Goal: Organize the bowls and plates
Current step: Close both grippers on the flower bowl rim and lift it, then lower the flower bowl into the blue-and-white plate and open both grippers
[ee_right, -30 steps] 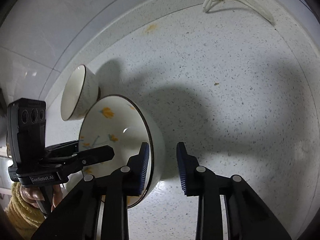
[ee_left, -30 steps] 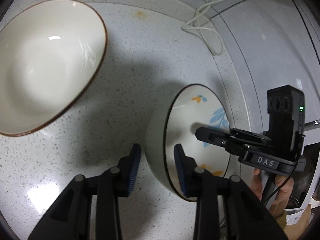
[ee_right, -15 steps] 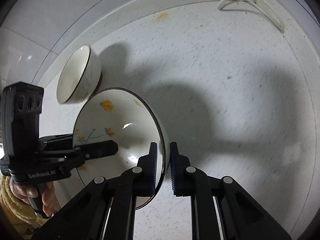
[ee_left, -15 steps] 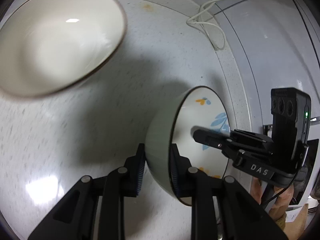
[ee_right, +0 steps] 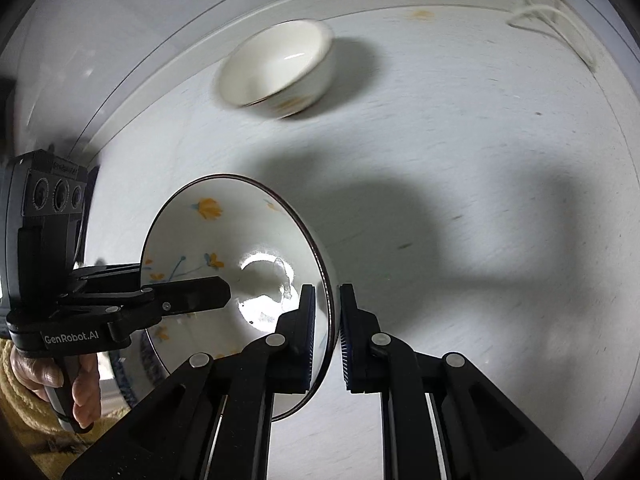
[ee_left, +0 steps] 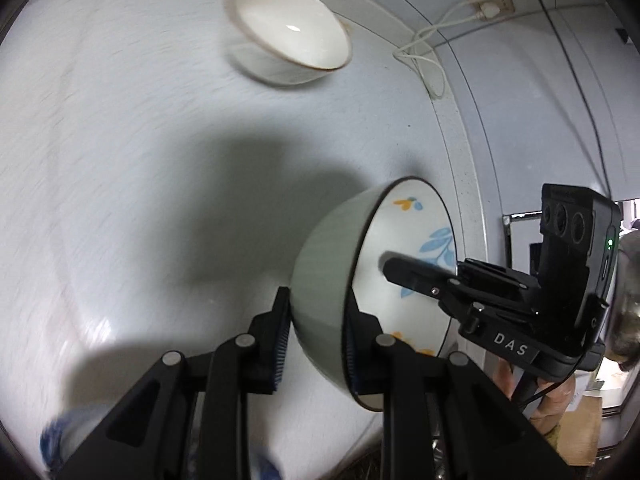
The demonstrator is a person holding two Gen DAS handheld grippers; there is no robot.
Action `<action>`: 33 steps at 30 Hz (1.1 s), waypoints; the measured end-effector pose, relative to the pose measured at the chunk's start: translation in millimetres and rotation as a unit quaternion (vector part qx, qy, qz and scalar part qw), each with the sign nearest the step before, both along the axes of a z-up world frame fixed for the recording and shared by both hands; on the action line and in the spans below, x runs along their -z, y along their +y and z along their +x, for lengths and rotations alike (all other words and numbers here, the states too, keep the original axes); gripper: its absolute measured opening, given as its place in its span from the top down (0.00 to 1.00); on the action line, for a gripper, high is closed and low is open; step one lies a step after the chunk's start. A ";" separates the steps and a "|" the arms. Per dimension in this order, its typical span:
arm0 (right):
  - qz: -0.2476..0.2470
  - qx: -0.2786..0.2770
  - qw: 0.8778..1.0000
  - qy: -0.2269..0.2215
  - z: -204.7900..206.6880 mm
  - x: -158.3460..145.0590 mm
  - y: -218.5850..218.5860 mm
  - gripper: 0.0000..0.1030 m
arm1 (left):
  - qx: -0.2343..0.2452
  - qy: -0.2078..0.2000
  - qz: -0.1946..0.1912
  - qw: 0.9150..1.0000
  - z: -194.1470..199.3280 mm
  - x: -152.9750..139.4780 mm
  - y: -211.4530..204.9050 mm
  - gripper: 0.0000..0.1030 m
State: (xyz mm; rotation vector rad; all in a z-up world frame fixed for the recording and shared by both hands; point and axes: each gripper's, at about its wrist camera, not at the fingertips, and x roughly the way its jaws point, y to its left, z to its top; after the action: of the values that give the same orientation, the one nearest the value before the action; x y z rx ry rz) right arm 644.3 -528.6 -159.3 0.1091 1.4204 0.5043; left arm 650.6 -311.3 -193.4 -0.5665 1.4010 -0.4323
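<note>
Two grippers, the left gripper (ee_left: pixel 314 334) and the right gripper (ee_right: pixel 326 336), now pinch opposite rim walls of the flowered bowl (ee_right: pixel 224 248), which a second ago they only straddled, and carry it above the surface (ee_left: pixel 140 160), with the plain bowl (ee_left: pixel 288 32) at 12 o'clock, so stacking looks possible.

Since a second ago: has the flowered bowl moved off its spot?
Yes. The flowered bowl, clamped by both grippers, has drawn away from the small white bowl on the countertop, toward the camera side.
</note>
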 end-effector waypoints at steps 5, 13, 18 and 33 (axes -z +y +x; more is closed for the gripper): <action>-0.005 -0.035 0.999 -0.006 -37.7 -20.8 47.9 0.89 | -0.019 -0.009 0.005 1.000 -49.6 -22.4 45.5 0.78; -0.004 -0.080 0.997 -0.019 -106.5 -42.2 111.5 0.89 | -0.029 -0.026 0.011 0.999 -115.7 -42.2 100.4 0.78; -0.016 -0.089 0.996 -0.002 -120.3 -23.5 140.3 0.89 | -0.027 -0.014 0.022 0.999 -144.2 -25.0 117.5 0.79; -0.041 -0.098 0.993 0.052 -138.5 26.9 165.5 0.89 | -0.028 -0.004 0.051 0.998 -153.4 15.1 123.8 0.81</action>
State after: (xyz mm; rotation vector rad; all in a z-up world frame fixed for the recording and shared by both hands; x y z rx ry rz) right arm 505.8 -363.1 -186.2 -0.0715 1.5597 0.6079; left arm 497.2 -187.4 -208.6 -0.5195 1.3880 -0.3168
